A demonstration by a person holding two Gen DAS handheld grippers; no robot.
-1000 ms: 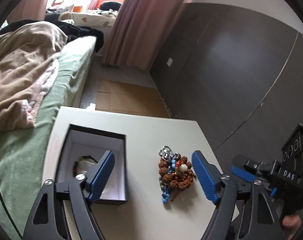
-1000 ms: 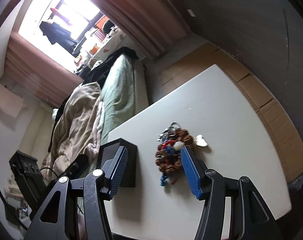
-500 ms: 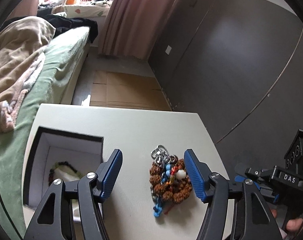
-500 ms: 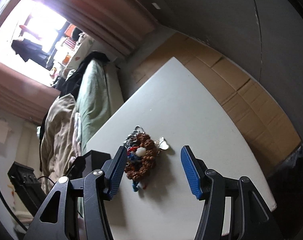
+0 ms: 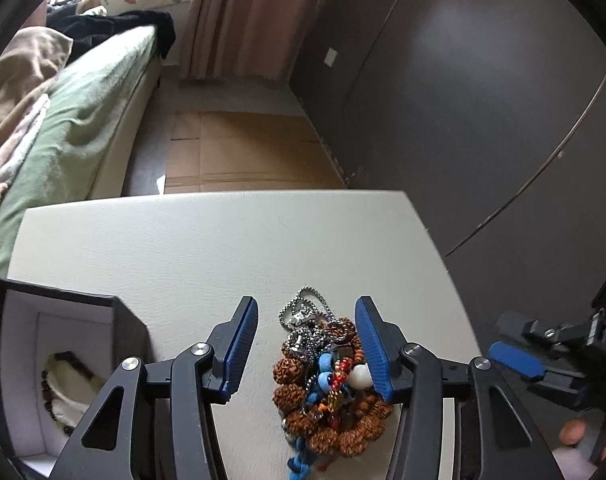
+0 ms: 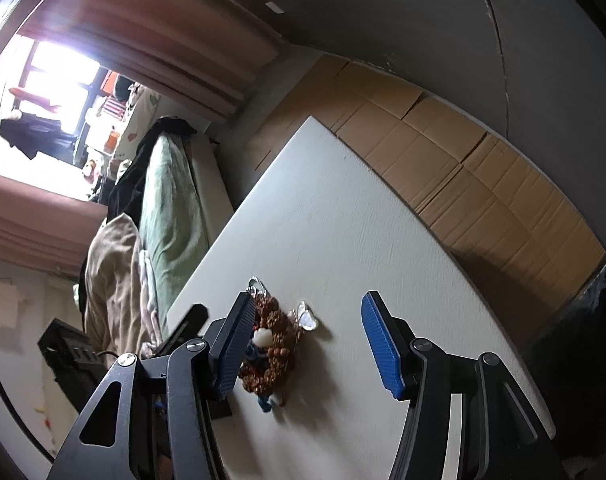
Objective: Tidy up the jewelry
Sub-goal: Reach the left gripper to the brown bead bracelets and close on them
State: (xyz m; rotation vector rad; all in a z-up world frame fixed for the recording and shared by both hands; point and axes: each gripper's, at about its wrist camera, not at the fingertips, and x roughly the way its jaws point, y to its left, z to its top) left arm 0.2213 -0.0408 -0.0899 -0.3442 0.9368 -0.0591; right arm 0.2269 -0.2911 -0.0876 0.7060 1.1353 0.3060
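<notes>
left claw (image 5: 306, 346) angled down over the pale off-white surface (image 5: 207, 248). its blue ribbed pads straddle the tangled heap of jewelry (image 5: 327, 380): knobbly brown seed beads, a silver chain, blue and red beads, one white bead. jaws have just been closing, heap between them. right-hand pad (image 5: 373, 350) looks to be against the heap's edge by the white bead; left-hand pad (image 5: 241, 346) stands clear, with bare surface between it and the beads. not clamped, jaws apart.

heap lies on the near half of the surface, toward its right side in the left wrist view. silver chain trails off the far end, blue beads spill off the near end.

black open box with white lining (image 5: 59, 356) sits at the near left corner of the surface, well apart from the heap. a dark beaded bracelet (image 5: 51, 392) on a pale cushion lies inside it.

right claw (image 6: 309, 344) held apart, nothing between its pads but bare surface. in the right wrist view the heap lies just outside its left-hand pad (image 6: 235, 344), partly hidden behind it. a small silver butterfly-shaped piece (image 6: 305, 320) lies against the heap's right edge.

green-covered bed (image 5: 75, 120) beyond the surface, flattened brown cardboard (image 5: 239, 148) on the floor.
</notes>
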